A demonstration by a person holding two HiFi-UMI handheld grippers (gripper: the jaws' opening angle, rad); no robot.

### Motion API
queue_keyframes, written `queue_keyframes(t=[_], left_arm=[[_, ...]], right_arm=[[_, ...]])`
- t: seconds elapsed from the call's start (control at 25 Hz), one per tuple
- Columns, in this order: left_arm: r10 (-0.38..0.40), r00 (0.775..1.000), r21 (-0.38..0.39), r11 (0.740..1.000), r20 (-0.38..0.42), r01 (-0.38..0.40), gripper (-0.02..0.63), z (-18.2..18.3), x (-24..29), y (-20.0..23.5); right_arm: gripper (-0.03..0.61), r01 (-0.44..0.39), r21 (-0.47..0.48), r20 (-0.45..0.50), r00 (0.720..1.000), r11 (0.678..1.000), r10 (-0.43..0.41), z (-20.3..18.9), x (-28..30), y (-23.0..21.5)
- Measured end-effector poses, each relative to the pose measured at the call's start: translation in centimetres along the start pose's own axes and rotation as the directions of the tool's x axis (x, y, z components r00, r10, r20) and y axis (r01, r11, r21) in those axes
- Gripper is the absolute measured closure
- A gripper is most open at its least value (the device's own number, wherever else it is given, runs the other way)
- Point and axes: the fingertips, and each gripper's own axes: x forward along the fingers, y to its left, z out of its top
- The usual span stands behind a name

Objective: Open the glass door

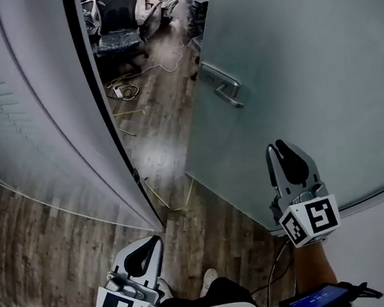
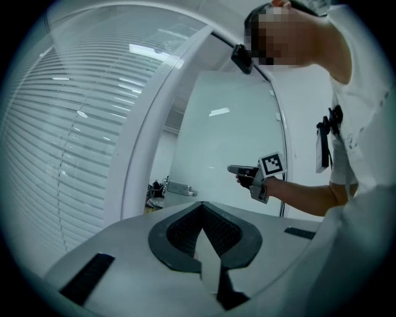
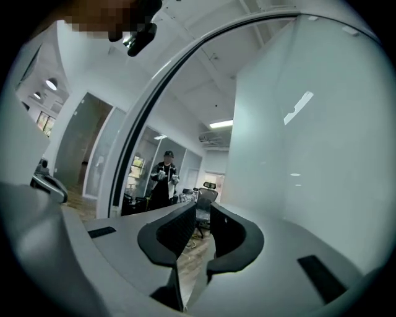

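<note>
The frosted glass door [image 1: 292, 67] with its grey metal lever handle [image 1: 224, 88] stands ajar, the right gripper [image 1: 285, 150] beside it with fingers slightly apart and the left gripper [image 1: 148, 245] with fingers together.

Nothing legible right now: only coded square markers [image 1: 316, 218] on the left hand-held gripper [image 1: 148, 247] and right hand-held gripper [image 1: 283, 150]; the screen [image 1: 320, 300] shows blurred print.

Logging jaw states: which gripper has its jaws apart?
The right gripper: a clear gap shows between its jaws, with nothing in it. The left gripper has jaws that meet at the tips.
</note>
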Motion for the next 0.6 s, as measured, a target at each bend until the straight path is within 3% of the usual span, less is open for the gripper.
queue_keyframes(t=[0.4,0.6], left_arm=[[-0.139,0.990,0.014,0.990,0.032,0.138,0.614,2.2,-3.6,0.1],[-0.210,0.976,0.023,0.978,0.047,0.210,0.614,3.2,-6.7,0.0]], right_arm=[[0.554,0.032,-0.047,-0.032,0.999,0.998,-0.033,-0.1,-8.8,8.8],[0.575,0.054,-0.017,-0.030,0.998,0.998,-0.055,1.0,-13.1,13.9]])
